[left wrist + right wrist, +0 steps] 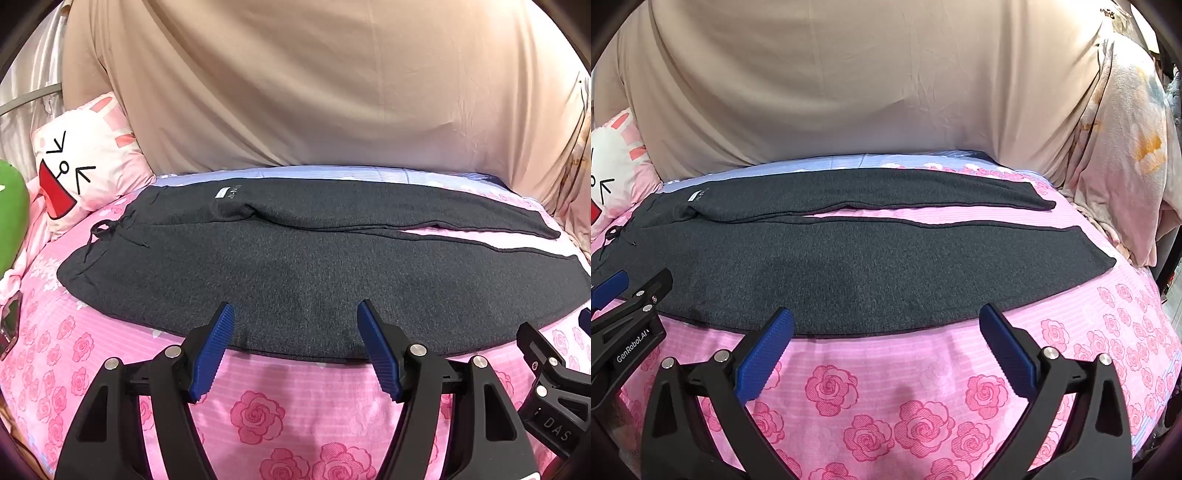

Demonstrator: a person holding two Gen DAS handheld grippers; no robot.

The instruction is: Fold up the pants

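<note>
both grippers (295,317) (886,325) tilted down — jaws wide

My way to the near edge of the bed (886,398) is open; the pillow (79,173) crowds its left end, and my left gripper (295,314) and right gripper (886,317) stand close together.

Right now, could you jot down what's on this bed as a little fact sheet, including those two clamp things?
garment: dark grey sweatpants, spread flat, unfolded, legs slightly apart
waist end: drawstring, toward the cartoon pillow
surface: pink rose-print bedspread
backdrop: beige sheet
left gripper: open, empty, at the pants' near edge
right gripper: wide open, empty, at the near edge
fold progress: not started
</note>
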